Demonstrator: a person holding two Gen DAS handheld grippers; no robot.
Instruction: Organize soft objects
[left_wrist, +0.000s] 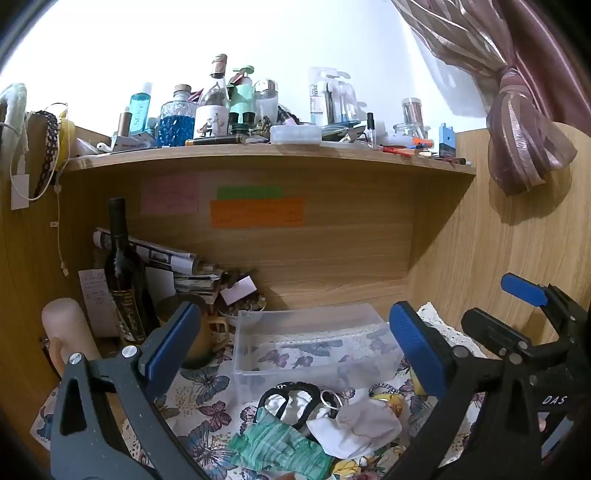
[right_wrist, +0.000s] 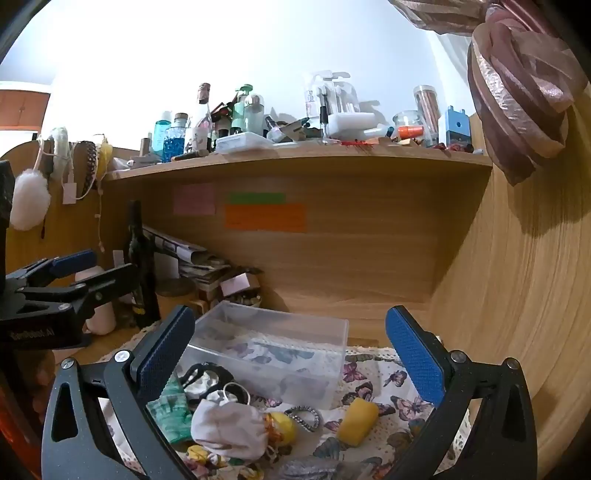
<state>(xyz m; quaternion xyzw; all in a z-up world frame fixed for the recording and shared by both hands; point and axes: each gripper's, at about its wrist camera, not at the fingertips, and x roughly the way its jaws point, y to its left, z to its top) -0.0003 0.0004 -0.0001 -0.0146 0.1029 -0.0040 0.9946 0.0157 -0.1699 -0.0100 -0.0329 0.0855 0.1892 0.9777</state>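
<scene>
Fingers of both the left gripper (left_wrist: 295, 347) and right gripper (right_wrist: 291, 350) stand wide apart, holding nothing. One clear plastic bin (right_wrist: 280, 332) sits at twelve o'clock from one white cloth pouch (right_wrist: 225, 424), one green cloth (left_wrist: 284, 445) and one yellow sponge (right_wrist: 357, 421).

left gripper (left_wrist: 295, 343) hovered, blue-padded jaws spread wide, nothing between them | right gripper (right_wrist: 291, 354) likewise held aloft, jaws wide apart and bare | both pointed forward, side by side, each showing at the edge of the other's view
</scene>
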